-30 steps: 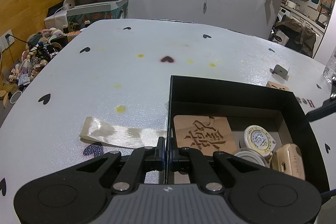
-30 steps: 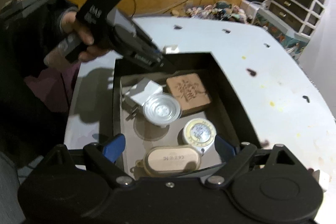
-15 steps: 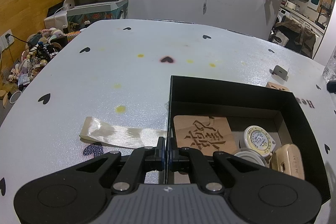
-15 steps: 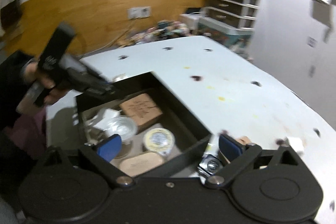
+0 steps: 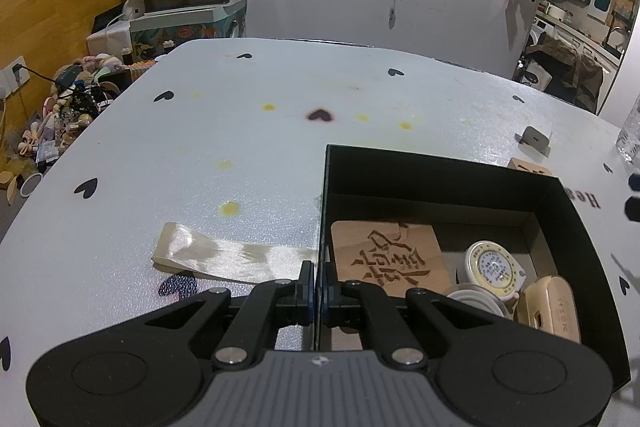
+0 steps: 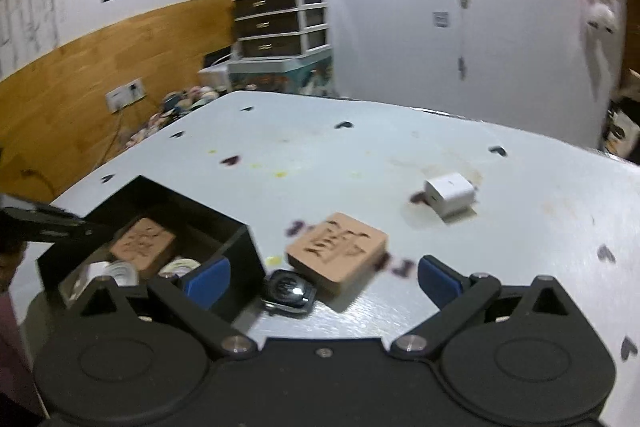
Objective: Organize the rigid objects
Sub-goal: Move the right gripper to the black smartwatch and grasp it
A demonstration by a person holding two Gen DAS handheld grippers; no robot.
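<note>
change: right gripper [image 6: 322,277] has swung off the black box [image 6: 240,247] toward the loose wooden block [image 6: 338,251] and small dark device [image 6: 288,293] on the tabletop [image 6: 360,163]; jaws apart, empty | left gripper [image 5: 316,291] jaws together on box wall, unmoved | meaning: last drop looks finished; next pick probably lined up

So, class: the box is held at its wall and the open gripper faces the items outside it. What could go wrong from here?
1. The smartwatch lies close beside the carved wooden block; the wide-open right gripper could nudge one while reaching for the other.
2. The left gripper pinches only the thin wall of the black box; a bump could shift it.
3. The white charger sits farther off and may be overlooked.
</note>
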